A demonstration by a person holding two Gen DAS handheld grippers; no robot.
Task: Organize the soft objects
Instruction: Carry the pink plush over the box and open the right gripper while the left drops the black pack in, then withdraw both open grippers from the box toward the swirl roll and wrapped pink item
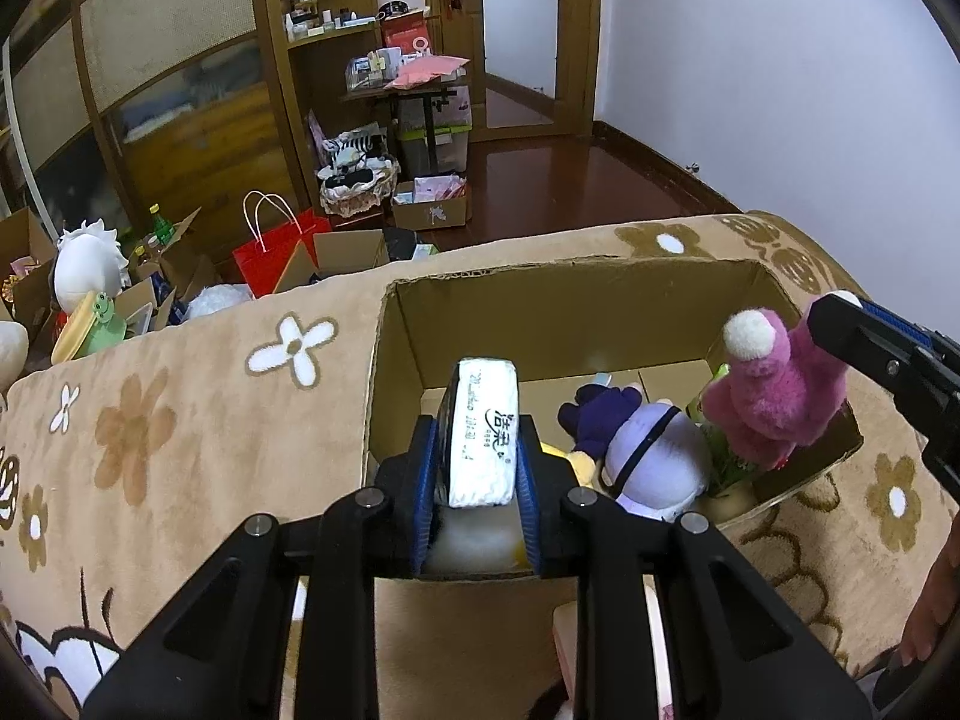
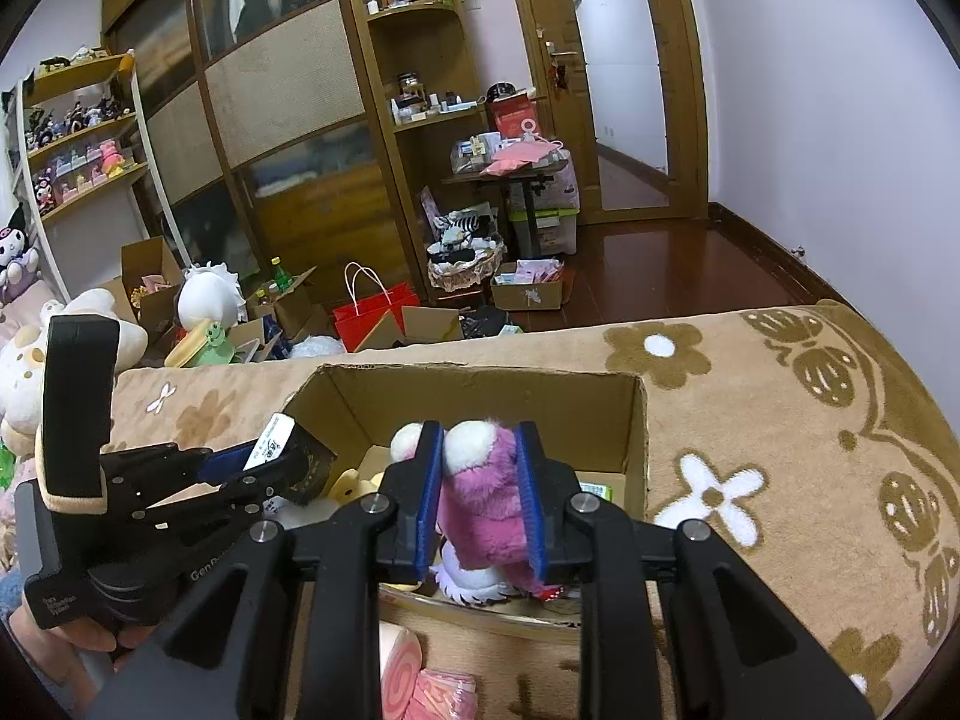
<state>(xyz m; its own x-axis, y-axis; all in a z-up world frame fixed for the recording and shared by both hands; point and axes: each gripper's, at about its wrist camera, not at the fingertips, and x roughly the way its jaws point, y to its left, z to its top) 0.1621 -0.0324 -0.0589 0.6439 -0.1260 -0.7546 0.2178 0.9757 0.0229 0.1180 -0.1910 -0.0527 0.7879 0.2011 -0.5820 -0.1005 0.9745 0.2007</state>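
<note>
From the left wrist view, the left gripper (image 1: 477, 462) pinches a white tissue pack (image 1: 483, 432) upright between its blue pads, held over the near left part of the open cardboard box (image 1: 540, 294); the box sits on a beige flowered blanket (image 1: 180, 408); inside it, to the right of the pack, lies a pale plush with a dark purple top (image 1: 648, 450); at the box's right wall the right gripper (image 1: 840, 324) reaches in from the right with a pink plush (image 1: 768, 396), though how its jaws stand cannot be told from here; a red bag (image 1: 270, 258) stands far off on the floor.

From the right wrist view, the right gripper (image 2: 477, 492) is pressed onto the pink plush (image 2: 486, 510), its white-tipped end up, above the box's near edge (image 2: 480, 384); the left gripper (image 2: 264, 468) enters from the left, clamping the tissue pack (image 2: 273, 447) over the box's left side; a pink swirled item (image 2: 399, 678) lies near, outside the box.
</note>
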